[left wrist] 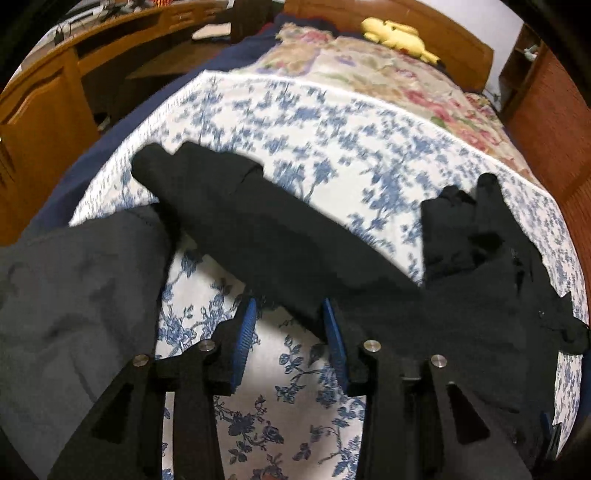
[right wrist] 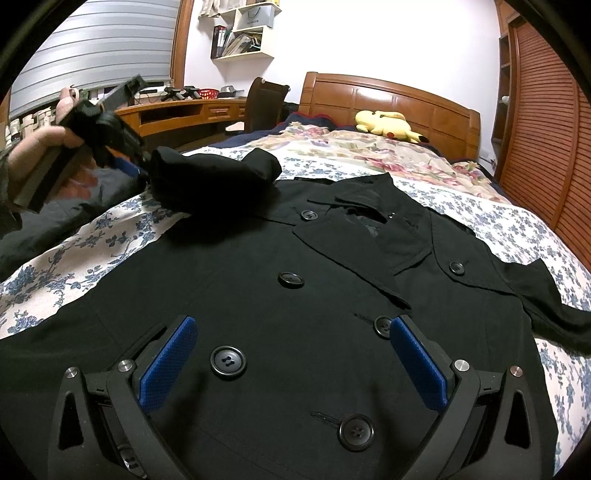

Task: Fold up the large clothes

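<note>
Blue ribbed pads are lining both fingers of the right tool point(right wrist: 291, 354), which is hovering spread wide and empty at the bottom of the right wrist frame, over the front of the black coat point(right wrist: 288, 314). This coat is lying face up across the middle of the frame on the bed, collar toward the headboard. Six round black buttons point(right wrist: 228, 362) are showing down its double-breasted front, the cloth looking smooth and matte. One sleeve point(right wrist: 218, 181) is lying bunched at the upper left of the coat; the other is trailing off at the right edge.

At the left edge of that frame, a hand point(right wrist: 44, 144) is holding the left tool point(right wrist: 129, 162) next to the bunched sleeve. From the left wrist view, the left tool point(left wrist: 288, 332) is standing parted at the bottom centre with nothing between its pads, its right finger touching the sleeve point(left wrist: 236, 218) that is crossing the frame diagonally.

One blue-and-white floral sheet point(right wrist: 92, 243) is covering the bed under the coat, with one pink floral quilt point(right wrist: 369, 151) beyond it. One yellow plush toy point(right wrist: 384, 125) is lying by the wooden headboard point(right wrist: 406, 96). A wall shelf at the top centre is holding a bag point(right wrist: 258, 18) reading "HONOR".
</note>
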